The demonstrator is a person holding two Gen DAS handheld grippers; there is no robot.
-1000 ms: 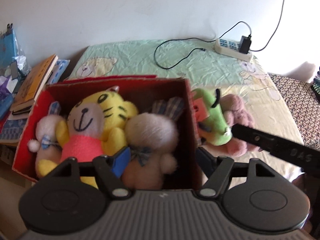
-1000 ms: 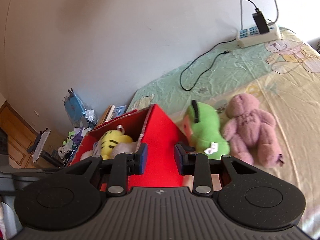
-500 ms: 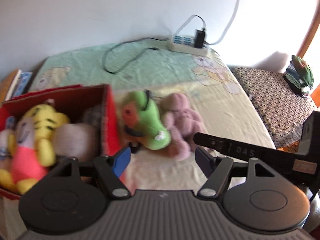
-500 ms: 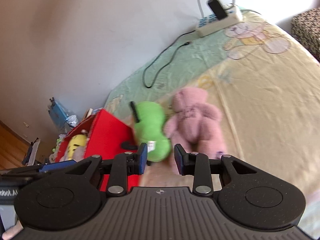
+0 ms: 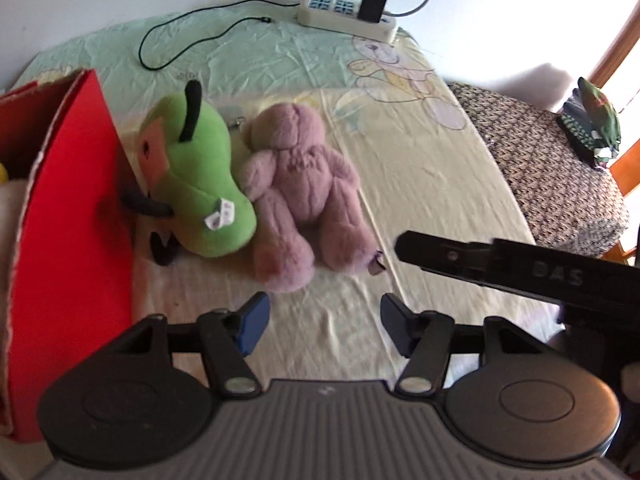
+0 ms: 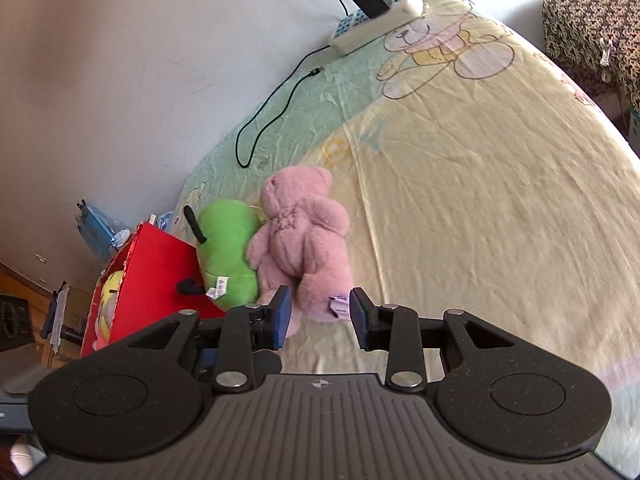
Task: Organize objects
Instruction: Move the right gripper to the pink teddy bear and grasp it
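— Now that both grippers have swung off the red box [image 5: 72,216], what's ahead?
— Pink bear [image 5: 304,184] at twelve o'clock; left gripper [image 5: 324,320] closing, empty; right gripper [image 6: 320,312] narrow, opening, empty.

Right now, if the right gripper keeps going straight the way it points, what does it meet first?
Most likely the pink teddy bear: its legs lie just ahead of the right gripper, whose fingers are opening and hold nothing. Depth is unclear; the bed sheet could come first.
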